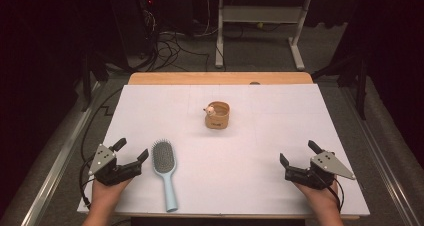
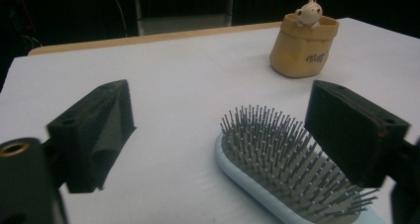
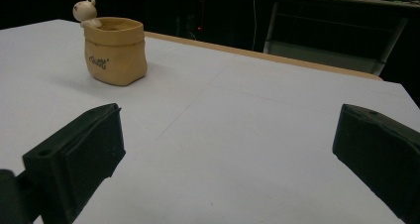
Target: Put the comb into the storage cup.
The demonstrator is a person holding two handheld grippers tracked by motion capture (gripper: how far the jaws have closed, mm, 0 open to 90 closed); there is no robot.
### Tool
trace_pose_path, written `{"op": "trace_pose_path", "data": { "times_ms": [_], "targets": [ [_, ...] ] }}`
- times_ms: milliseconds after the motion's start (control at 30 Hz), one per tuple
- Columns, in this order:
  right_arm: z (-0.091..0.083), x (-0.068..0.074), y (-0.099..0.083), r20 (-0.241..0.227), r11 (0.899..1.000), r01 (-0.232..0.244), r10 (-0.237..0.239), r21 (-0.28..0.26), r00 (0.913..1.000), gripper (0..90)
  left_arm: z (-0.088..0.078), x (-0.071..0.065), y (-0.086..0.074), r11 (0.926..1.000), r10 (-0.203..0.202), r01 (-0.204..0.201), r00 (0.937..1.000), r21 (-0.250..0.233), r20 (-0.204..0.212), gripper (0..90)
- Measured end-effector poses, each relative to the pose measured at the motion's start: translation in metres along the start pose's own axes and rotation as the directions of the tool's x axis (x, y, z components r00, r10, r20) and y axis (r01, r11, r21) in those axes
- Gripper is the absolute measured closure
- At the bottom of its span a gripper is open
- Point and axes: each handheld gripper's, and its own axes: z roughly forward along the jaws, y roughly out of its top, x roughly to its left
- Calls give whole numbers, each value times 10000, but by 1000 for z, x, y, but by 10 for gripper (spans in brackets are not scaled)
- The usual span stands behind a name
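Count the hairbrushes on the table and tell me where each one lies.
1. The light blue hairbrush lies bristles up on the white table, at its near left, just right of the left gripper, handle toward the person.

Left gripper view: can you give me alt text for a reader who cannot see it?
A light blue hairbrush lies bristles up on a white table, its head between the open black jaws of the left claw and close to the right-hand jaw. Farther back stands a tan pot with a small animal figure on its rim.
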Motion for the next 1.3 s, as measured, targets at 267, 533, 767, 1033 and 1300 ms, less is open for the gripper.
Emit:
{"op": "trace_pose_path", "data": {
  "times_ms": [267, 533, 767, 1033, 1300],
  "targets": [
    [0, 0, 0, -41, 10000, -5, 5, 21, 10000, 1, 0, -4, -1, 9993, -205, 206, 9998, 316, -26, 159],
    [0, 0, 0, -52, 10000, -43, 42, -16, 10000, 1, -1, -9, -3, 9979, -265, 254, 9995, 604, 174, 294],
    [1, 0, 0, -93, 10000, -58, 58, -25, 9999, 1, -2, -16, -6, 9953, -332, 273, 9975, 928, 618, 392],
    [0, 0, 0, -63, 9999, -66, 66, -96, 10000, 1, -4, -25, -14, 9904, -629, 492, 9925, 1291, 1046, 557],
    [-1, -2, 1, -31, 9994, -296, 295, -183, 9996, 1, -12, -37, -15, 9829, -787, 563, 9892, 1754, 1233, 791]
  ]
}}
